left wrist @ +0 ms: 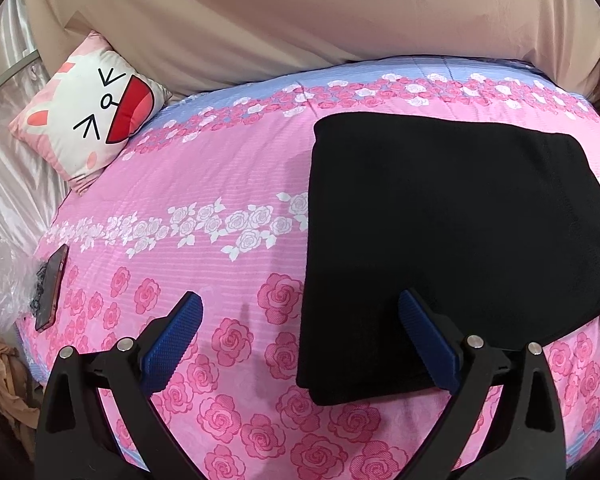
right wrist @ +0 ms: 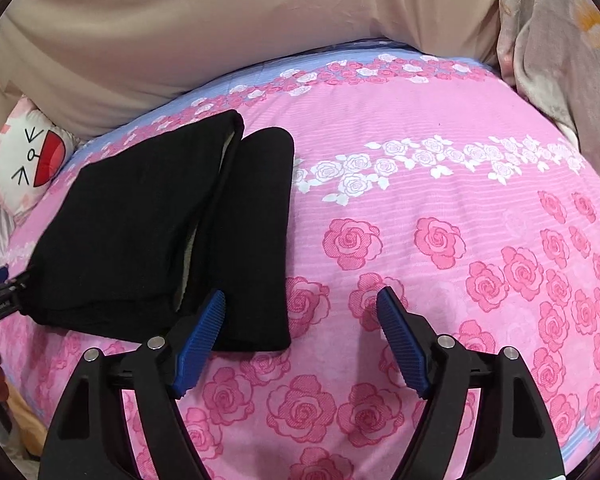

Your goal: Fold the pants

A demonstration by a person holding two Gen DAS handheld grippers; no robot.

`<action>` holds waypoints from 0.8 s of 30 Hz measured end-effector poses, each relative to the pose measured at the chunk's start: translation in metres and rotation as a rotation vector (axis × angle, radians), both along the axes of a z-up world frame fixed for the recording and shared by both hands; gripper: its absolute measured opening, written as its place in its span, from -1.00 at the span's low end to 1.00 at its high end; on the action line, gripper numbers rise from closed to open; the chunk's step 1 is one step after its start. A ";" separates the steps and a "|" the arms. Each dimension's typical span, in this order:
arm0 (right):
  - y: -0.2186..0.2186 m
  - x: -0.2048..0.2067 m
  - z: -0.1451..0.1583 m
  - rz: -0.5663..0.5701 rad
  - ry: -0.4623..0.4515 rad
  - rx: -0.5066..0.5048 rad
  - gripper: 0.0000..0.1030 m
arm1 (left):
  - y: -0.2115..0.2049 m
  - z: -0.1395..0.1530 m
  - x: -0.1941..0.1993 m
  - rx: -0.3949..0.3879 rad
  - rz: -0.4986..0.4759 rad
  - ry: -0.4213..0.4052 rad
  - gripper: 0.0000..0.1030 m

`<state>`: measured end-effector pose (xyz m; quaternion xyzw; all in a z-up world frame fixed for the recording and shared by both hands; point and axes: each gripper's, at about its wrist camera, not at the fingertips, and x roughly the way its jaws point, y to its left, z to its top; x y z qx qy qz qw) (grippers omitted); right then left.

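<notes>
Left wrist view first: my left gripper (left wrist: 300,312) hangs low over the bed with its jaws spread wide and nothing between them. Its left finger sits over bare bedspread (left wrist: 204,184), while its right finger reaches over the near edge of the black pants (left wrist: 440,232). Those pants lie folded into a flat block on the pink rose-printed spread, and I use them as my landmark. Far left of the pants, at the bed's edge, a phone (left wrist: 52,286) lies beside crinkled clear plastic (left wrist: 8,276). Left of and beyond the pants, a cartoon-face cushion (left wrist: 88,112) leans at the corner. Behind the pants a beige sheet (left wrist: 300,20) drapes the backdrop.

Right wrist view: the pants (right wrist: 140,220) show as a thick folded stack, with a narrower folded strip lying along its right side. My right gripper (right wrist: 300,308) hovers just right of the pants' near corner, jaws also wide and holding nothing; its left finger overlaps the strip's near end. Right of the pants stretches open bedspread (right wrist: 440,200), and far right a flowered grey cloth (right wrist: 560,60) hangs by the bed's edge.
</notes>
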<state>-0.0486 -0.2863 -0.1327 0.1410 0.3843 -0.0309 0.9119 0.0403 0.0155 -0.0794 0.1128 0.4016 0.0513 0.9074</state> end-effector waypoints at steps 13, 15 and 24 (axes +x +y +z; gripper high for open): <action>0.030 -0.026 -0.007 0.100 0.004 -0.295 0.47 | -0.002 -0.011 -0.025 -0.053 -0.164 0.010 0.87; 0.037 -0.022 -0.008 0.105 -0.012 -0.333 0.47 | -0.007 -0.011 -0.033 -0.016 -0.205 0.017 0.87; 0.039 -0.003 0.024 0.096 -0.090 -0.213 -0.70 | -0.013 -0.020 -0.019 0.068 -0.158 0.039 0.90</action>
